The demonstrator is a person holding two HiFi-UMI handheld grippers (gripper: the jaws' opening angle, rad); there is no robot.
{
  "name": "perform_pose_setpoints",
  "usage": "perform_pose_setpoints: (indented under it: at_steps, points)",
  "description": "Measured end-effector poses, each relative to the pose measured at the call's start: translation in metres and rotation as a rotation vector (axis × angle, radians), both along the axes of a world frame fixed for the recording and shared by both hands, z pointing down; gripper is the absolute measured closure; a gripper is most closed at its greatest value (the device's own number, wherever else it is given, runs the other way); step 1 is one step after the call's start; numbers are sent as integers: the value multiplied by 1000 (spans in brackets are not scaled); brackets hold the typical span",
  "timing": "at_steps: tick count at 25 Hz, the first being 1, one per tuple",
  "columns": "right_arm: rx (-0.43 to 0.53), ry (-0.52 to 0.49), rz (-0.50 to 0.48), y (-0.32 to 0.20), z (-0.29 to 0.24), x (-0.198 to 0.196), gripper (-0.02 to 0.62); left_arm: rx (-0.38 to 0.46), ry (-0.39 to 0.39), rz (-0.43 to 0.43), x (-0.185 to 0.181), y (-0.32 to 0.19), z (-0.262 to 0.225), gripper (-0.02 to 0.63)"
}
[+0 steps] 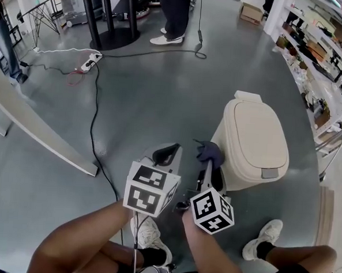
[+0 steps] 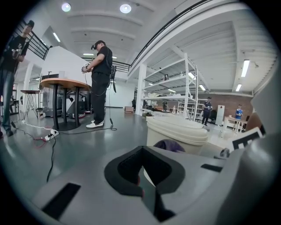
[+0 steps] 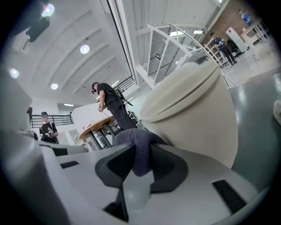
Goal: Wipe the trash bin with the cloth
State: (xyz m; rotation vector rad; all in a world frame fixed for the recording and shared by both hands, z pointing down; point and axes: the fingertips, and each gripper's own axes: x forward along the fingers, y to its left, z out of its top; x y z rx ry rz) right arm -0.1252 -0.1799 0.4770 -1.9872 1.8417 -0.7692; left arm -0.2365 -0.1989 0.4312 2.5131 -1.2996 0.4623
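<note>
A grey polished floor (image 1: 162,98) runs across an open hall, with a black cable (image 1: 94,122) trailing well off to the left of the left gripper (image 1: 166,154) and shelving (image 1: 326,62) far beyond the right gripper (image 1: 207,164) on its right side; the beige trash bin (image 1: 254,138), lid down, stands just ahead of the right gripper and slightly to its right.

The likeliest trouble is the cloth (image 1: 209,152) dragging out of the pinch; only a bunched fold seems caught between the jaws, and a firm rub along the bin's wall could pull it free; a lighter worry is the bin itself, which looks light and stands loose on a smooth floor, so a sideways push may slide or rock it while nothing steadies it; pressing down on the lid edge might also shift the lid.

The right gripper's jaws are nearly together and pinching the purple cloth, which bulges out past their tips towards the bin; whether the cloth already touches the bin's side cannot be told, though it sits very close. The left gripper's jaws look pressed together with nothing between them; it hangs just to the left of the right gripper, near the bin but apart from it and touching nothing.
</note>
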Motion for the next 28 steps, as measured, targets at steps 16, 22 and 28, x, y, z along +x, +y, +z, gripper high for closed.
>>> perform_pose_setpoints:
  at_steps: [16,22,28]
  points:
    - [-126,7,98,-19,36,22,503,-41,-40,-14,-4,-12,16,606]
    - [-211,44,97,-20,80,24,503,-60,-50,17,4,-7,27,606]
    - [-295,70,88,-20,122,25,503,-77,-55,17,1,-7,35,606]
